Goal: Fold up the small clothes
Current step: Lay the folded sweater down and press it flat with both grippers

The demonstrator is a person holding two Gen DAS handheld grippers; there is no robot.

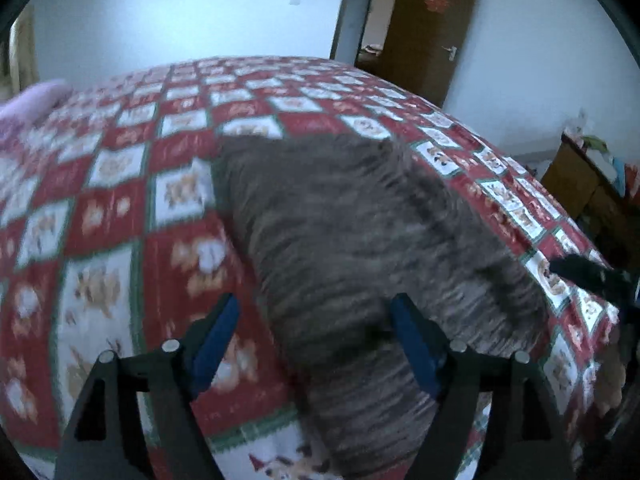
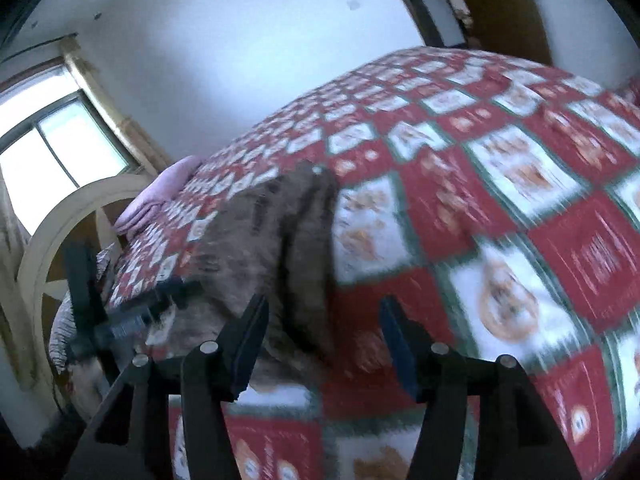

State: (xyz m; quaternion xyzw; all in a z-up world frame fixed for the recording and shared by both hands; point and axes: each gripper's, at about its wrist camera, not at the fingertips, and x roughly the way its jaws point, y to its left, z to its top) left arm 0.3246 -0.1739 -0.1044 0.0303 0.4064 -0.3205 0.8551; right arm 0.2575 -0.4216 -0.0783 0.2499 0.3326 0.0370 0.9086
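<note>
We see grey garment on quilted bed | left gripper fingers spread, empty | right gripper fingers spread, empty

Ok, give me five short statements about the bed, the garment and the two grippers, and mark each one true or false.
1. The grey-brown striped garment lies on a red, white and green checked bedspread. True.
2. The left gripper is clamped shut on the garment. False: its jaws stand open, with cloth lying between and below them.
3. The right gripper is open. True.
4. A pink folded cloth lies at the bed's far end, near the window. True.
5. The brown door is closed. False: it stands open, with another room visible beside it.
</note>
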